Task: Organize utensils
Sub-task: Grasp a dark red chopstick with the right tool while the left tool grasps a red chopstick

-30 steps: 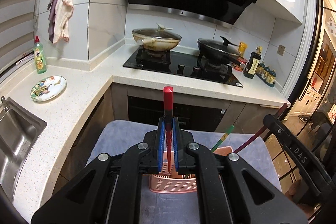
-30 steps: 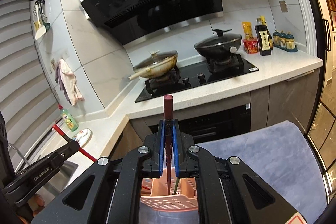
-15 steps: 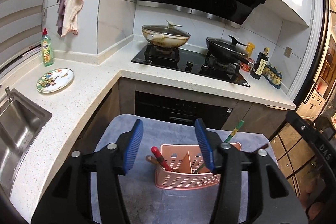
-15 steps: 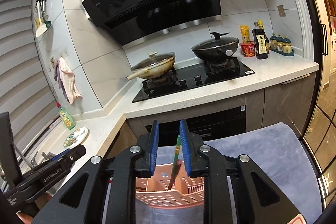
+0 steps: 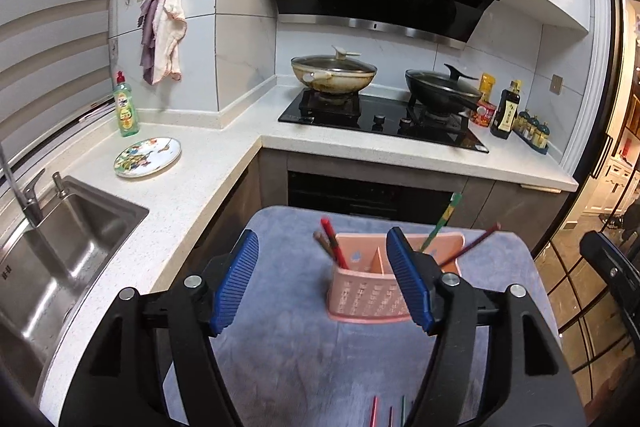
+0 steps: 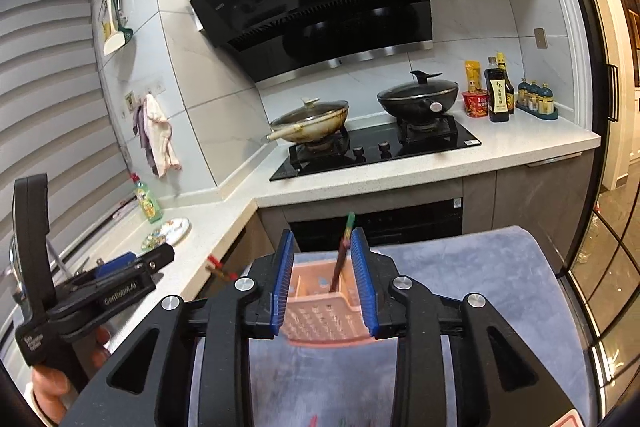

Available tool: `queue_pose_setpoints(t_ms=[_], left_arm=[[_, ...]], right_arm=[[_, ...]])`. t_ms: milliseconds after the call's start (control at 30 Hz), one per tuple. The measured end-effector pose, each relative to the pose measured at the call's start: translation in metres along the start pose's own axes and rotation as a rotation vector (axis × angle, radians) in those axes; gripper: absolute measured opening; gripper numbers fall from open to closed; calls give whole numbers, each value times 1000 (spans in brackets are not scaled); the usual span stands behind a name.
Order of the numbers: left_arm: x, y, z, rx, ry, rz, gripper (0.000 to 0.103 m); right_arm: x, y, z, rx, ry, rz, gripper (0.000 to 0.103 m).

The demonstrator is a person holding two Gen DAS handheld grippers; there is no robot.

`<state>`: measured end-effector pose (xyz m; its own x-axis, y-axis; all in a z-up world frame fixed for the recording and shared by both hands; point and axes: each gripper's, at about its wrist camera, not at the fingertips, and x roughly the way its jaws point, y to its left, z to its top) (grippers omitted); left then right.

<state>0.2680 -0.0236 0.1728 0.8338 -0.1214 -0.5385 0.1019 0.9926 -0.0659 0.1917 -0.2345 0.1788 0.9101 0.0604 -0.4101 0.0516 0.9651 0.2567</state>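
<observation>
Chopsticks (image 5: 333, 243) lean in the pink holder (image 5: 368, 297) on the grey cloth (image 5: 288, 347) over the bench. Left claw (image 5: 322, 281) is spreading wide, pinching nothing. Right claw (image 6: 323, 277) is spreading too, its pads clear of the green-tipped chopstick (image 6: 345, 247) standing in the holder.

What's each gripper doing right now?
Left gripper: opening, empty, short of the pink holder.
Right gripper: opening, holding nothing; green-tipped chopstick stands free in the holder.
</observation>
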Motion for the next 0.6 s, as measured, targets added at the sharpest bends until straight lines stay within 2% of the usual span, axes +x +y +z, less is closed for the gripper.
queue_pose_setpoints(t_ms=[267,433,600], left_arm=[[-32,4,-57,48,67,43,63],[-45,7,-96,64,108,29,63],[-52,9,-140,64,159,1,71]], right_arm=[[-42,-5,-57,-64,81,-55,31],[-62,-19,-105,-55,160,-83,31],[-75,-32,-152,-57,233,-117,31]])
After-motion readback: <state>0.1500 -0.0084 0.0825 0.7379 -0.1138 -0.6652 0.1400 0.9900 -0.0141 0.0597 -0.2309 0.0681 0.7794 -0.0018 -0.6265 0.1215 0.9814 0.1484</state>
